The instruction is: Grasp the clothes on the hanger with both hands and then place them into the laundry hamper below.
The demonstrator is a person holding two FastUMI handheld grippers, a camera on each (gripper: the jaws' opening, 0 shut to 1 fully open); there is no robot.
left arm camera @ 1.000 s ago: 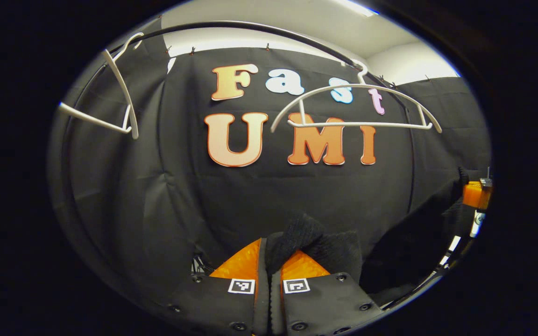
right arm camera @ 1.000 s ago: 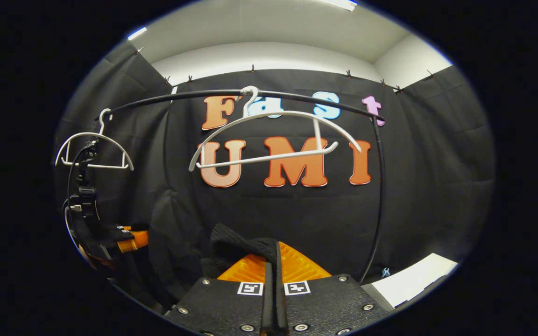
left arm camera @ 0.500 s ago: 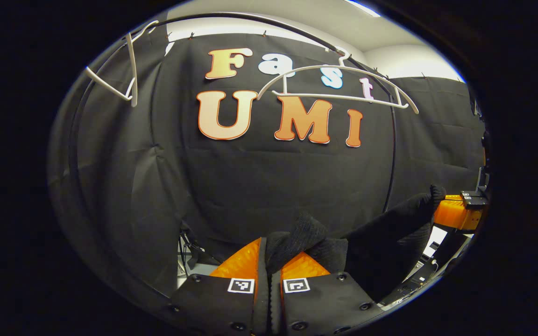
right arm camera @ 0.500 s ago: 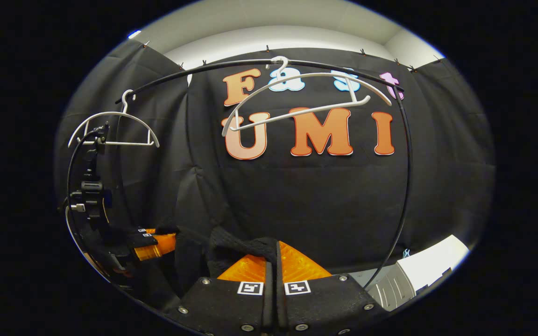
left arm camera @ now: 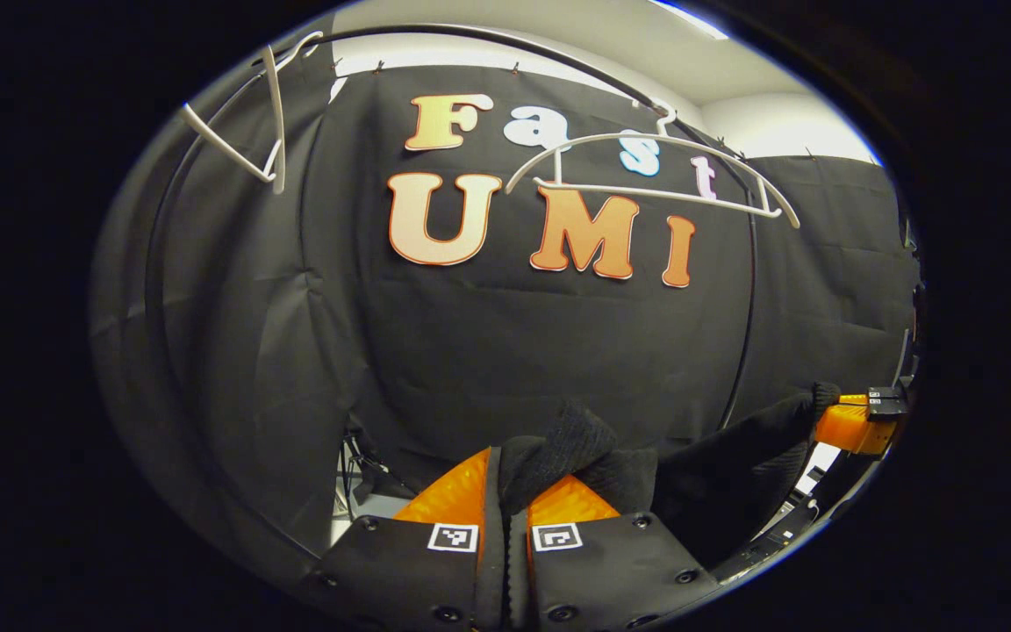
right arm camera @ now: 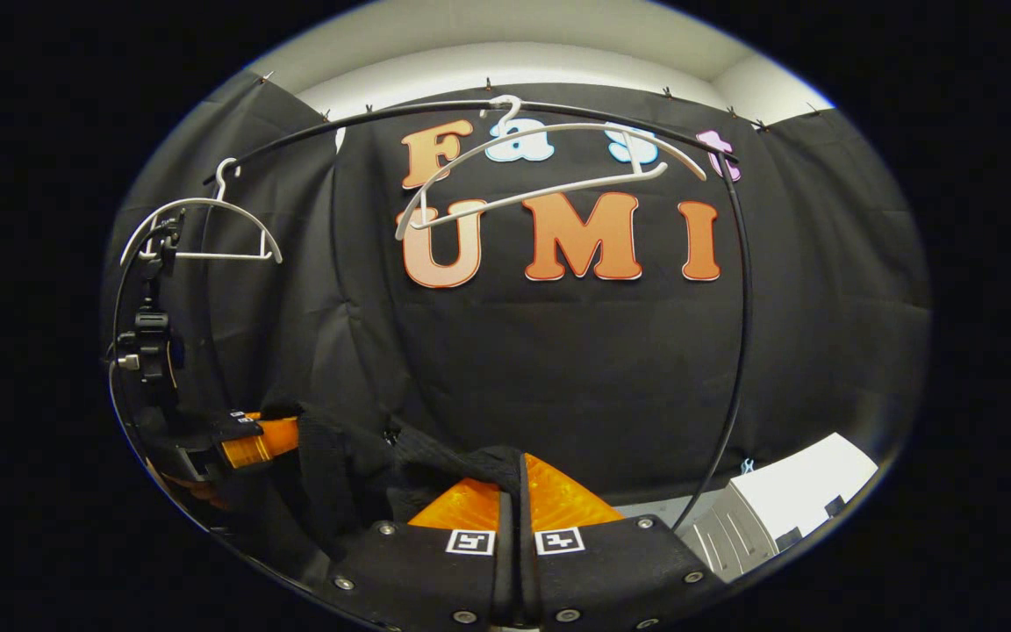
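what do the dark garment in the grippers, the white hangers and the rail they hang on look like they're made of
Garment: looks like a black knit, wool or acrylic; its surface is nubbly and matte, and it sags between the left gripper and right gripper.
Hangers: probably moulded plastic or coated wire; thin, smooth, evenly white.
Rail: likely painted metal tube; slim, black, faintly glossy.

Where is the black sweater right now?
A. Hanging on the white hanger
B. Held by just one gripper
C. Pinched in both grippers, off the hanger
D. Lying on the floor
C. The black sweater is pinched in the left gripper and the right gripper, stretched between them, while the white hanger hangs bare on the rail.
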